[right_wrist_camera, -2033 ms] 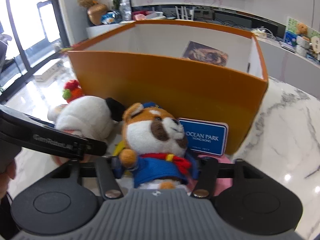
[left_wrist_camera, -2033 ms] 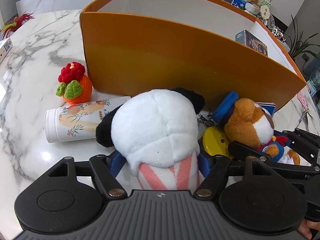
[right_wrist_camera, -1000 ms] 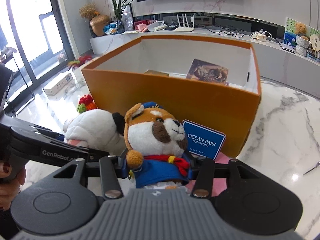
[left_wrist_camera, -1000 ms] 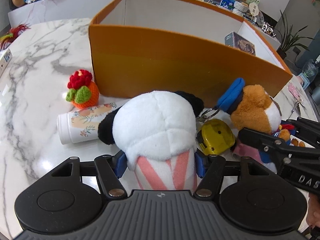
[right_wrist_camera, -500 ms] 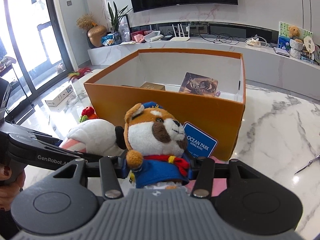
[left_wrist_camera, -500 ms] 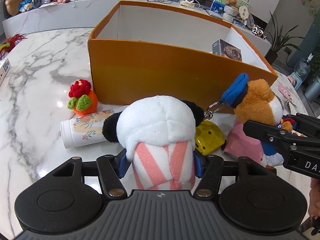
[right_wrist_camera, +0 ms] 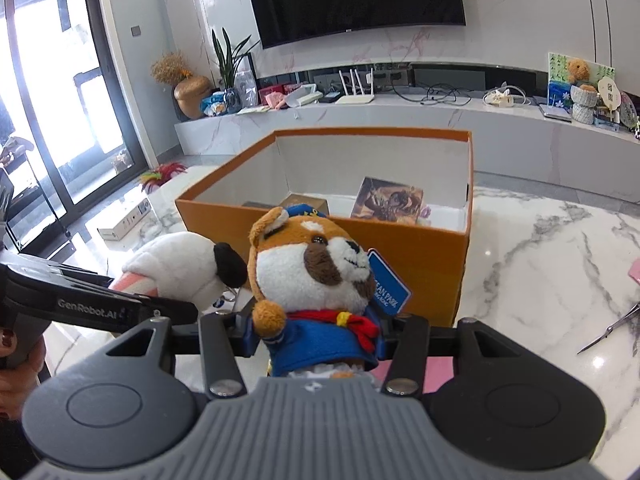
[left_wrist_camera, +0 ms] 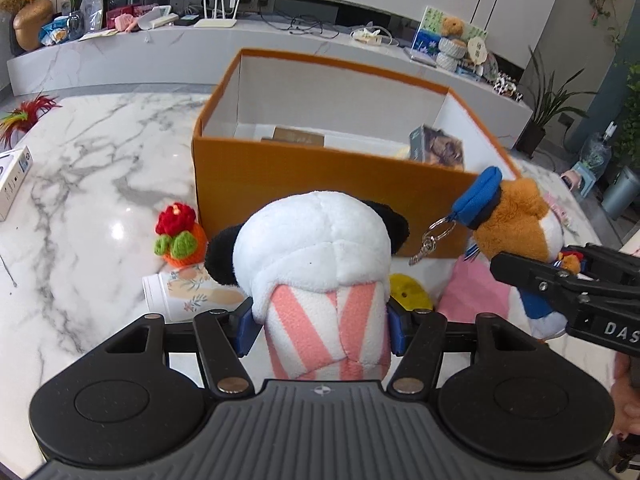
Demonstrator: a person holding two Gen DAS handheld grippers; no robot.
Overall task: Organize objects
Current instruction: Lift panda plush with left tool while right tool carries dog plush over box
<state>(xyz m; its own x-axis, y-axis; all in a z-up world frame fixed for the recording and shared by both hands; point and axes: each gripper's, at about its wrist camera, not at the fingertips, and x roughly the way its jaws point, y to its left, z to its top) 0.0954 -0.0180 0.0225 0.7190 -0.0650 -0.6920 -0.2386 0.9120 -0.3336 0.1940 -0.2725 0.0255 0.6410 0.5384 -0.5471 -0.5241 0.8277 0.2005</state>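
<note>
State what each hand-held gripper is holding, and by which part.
The left hand-held gripper clamps the panda plush by its pink-striped body. The right hand-held gripper clamps the fox plush by its blue-jacketed torso.

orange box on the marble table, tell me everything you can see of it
The large open-topped orange cardboard box has white inner walls and no lid in view. It stands upright on the white marble table, behind both held plush toys. Inside lie a picture-printed carton leaning near the right wall and a flat brown box. A crocheted orange fruit sits beside its left front corner.
</note>
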